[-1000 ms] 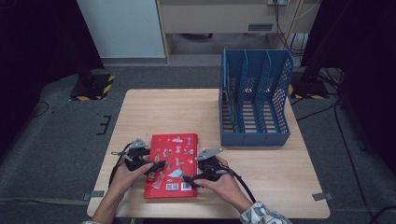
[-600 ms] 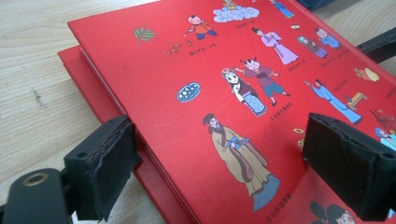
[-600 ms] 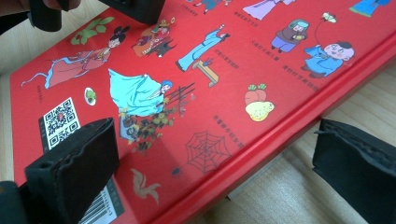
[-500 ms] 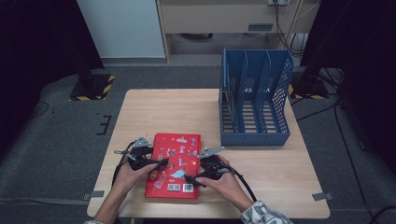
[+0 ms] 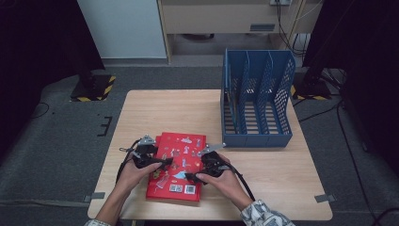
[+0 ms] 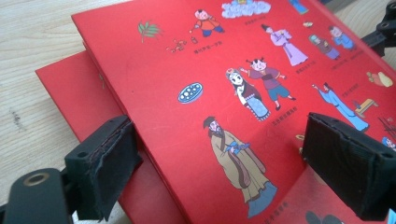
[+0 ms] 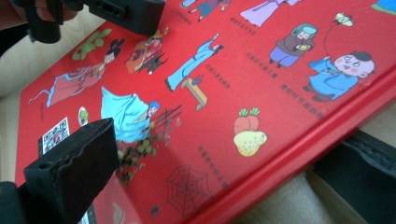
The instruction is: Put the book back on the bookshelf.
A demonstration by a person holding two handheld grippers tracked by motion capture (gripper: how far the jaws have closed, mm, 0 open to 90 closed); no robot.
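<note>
Barely shifted since a second ago: both grippers a touch nearer the front edge, book unmoved. Left gripper wide open, jaws straddling the cover's left edge, gripping nothing. Book flat on table near the front, a second red one peeking from under it. Right gripper open too, one jaw above the cover, one below the right edge. Rack well apart at right. Probably stiff, glossy, slippery hardcover; best pinched at the long edges.

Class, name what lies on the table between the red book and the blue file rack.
Nothing: in the high view, bare wooden table separates the red book from the blue file rack.
</note>
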